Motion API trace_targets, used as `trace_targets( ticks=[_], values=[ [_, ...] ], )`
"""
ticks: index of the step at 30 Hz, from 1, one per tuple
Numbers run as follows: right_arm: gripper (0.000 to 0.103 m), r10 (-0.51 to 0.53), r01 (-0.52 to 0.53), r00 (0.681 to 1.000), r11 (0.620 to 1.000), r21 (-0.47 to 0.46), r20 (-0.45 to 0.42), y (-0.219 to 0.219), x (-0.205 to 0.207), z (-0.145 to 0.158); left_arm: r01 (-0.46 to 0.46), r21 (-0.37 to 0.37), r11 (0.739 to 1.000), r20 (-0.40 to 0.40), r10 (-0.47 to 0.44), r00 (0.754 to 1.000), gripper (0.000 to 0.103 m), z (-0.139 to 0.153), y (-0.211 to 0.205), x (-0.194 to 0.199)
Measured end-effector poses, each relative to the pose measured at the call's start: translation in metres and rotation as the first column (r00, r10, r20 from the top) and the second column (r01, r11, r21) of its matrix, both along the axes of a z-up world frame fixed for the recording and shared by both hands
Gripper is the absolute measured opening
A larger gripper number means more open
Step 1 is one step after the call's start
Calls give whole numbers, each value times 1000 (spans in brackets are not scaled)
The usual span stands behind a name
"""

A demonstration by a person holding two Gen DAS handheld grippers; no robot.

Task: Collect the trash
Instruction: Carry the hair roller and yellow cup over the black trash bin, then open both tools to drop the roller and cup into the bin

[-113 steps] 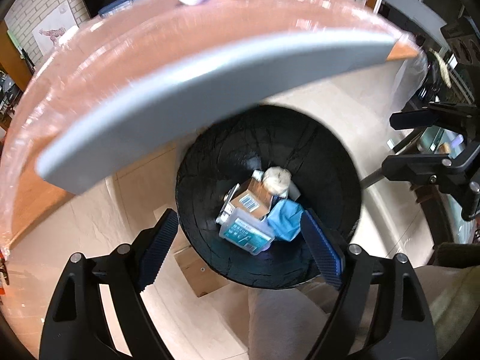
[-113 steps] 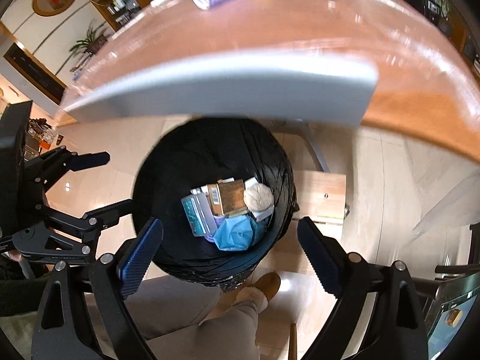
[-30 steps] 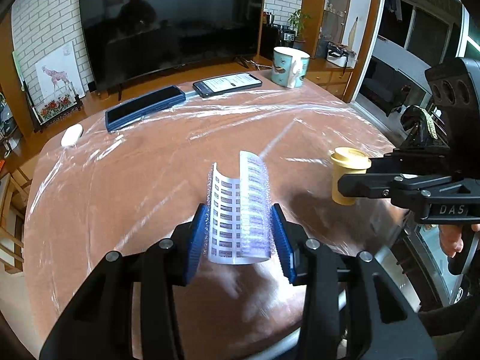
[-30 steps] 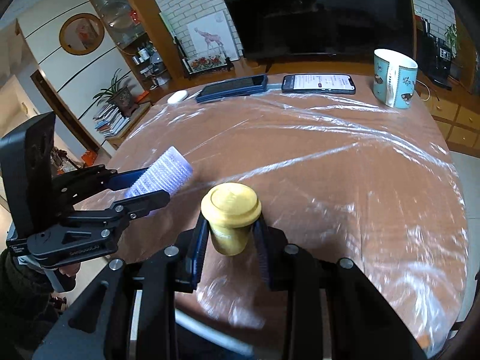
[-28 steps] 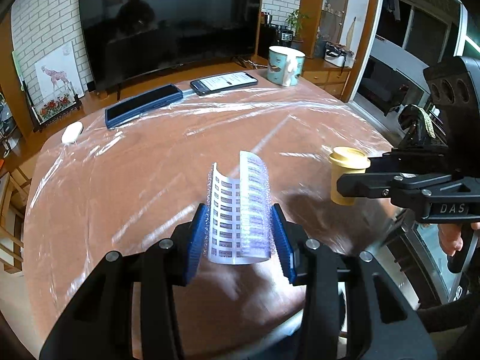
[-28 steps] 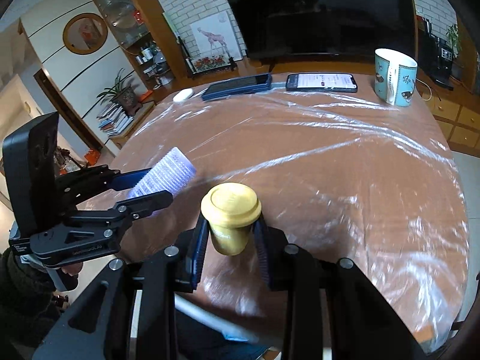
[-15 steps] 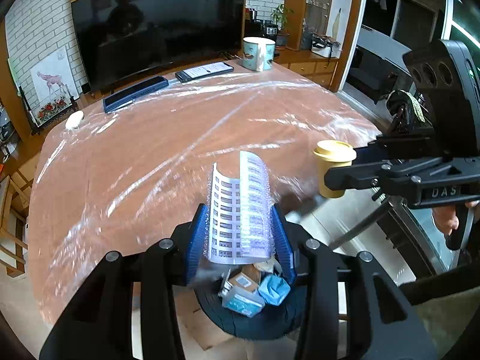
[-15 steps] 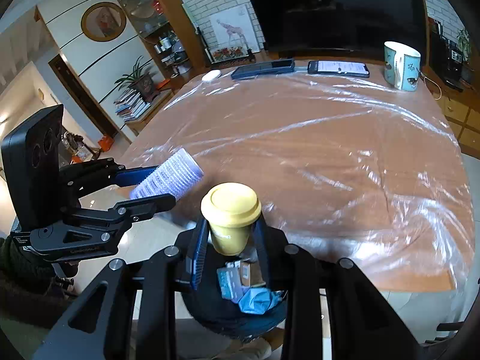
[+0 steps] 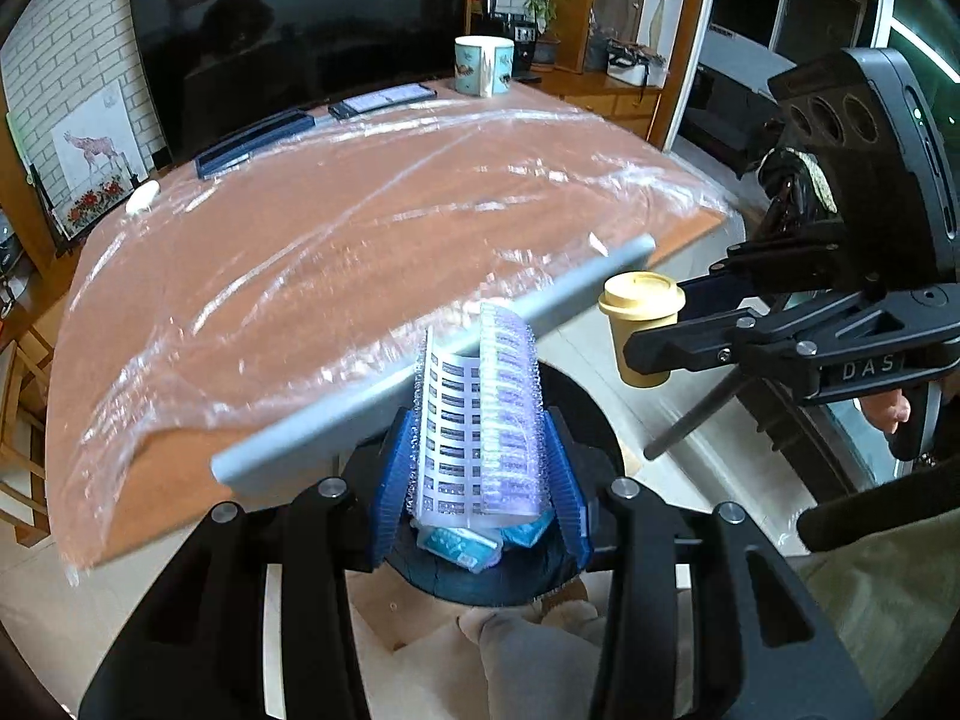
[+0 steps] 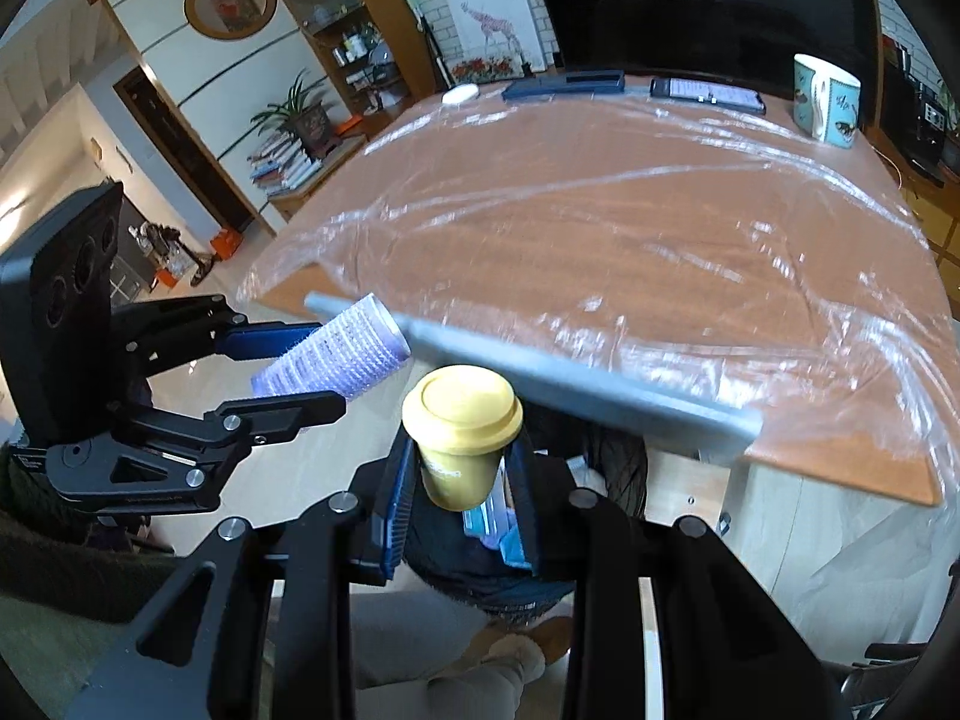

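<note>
My left gripper (image 9: 477,480) is shut on a purple hair roller (image 9: 480,420), held off the table's front edge above the black-lined trash bin (image 9: 480,576). The roller also shows in the right wrist view (image 10: 336,354), between the left gripper's fingers. My right gripper (image 10: 462,480) is shut on a small yellow lidded cup (image 10: 459,432), also held above the bin (image 10: 480,582). The cup shows in the left wrist view (image 9: 641,324) to the right of the roller. Earlier trash, blue packets, lies in the bin under both grippers.
A wooden table (image 9: 300,252) under clear plastic film lies ahead, its grey edge close to the grippers. At its far side stand a mug (image 9: 483,66), a phone (image 9: 384,101), a dark case (image 9: 255,141) and a white mouse (image 9: 142,199). A person's legs and slippers are below.
Both grippers have drawn back from over the table to past its front edge, each carrying its item. The bin has come into view beneath them.
</note>
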State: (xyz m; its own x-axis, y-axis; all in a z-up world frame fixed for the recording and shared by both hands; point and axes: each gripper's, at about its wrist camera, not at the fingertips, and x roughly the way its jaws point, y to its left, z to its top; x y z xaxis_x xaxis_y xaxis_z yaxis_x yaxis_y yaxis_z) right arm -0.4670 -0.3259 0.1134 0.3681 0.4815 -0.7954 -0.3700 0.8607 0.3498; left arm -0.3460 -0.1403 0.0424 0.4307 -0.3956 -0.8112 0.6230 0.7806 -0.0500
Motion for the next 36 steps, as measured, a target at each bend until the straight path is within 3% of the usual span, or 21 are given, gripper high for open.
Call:
trace_targets(
  ticks=[21, 30, 31, 32, 33, 36],
  values=[
    [30, 7, -25, 989, 992, -120, -151, 26, -1, -88, -31, 151, 988, -126, 50, 991, 44, -91, -5, -2],
    [31, -11, -22, 983, 984, -176, -183, 30, 10, -110, -27, 183, 983, -149, 54, 987, 46, -107, -14, 7],
    [35, -17, -18, 983, 983, -184, -184, 30, 8, -112, -26, 185, 982, -143, 53, 988, 49, -107, -15, 8],
    [46, -25, -10, 983, 982, -188, -182, 29, 8, -112, -33, 197, 980, -134, 60, 989, 62, -107, -16, 8],
    [51, -30, -4, 984, 982, -189, -177, 28, 7, -112, -38, 196, 980, -125, 64, 990, 68, -106, -16, 7],
    [57, -43, 9, 984, 981, -193, -171, 22, 6, -109, -42, 193, 980, -134, 69, 989, 68, -105, -15, 9]
  ],
)
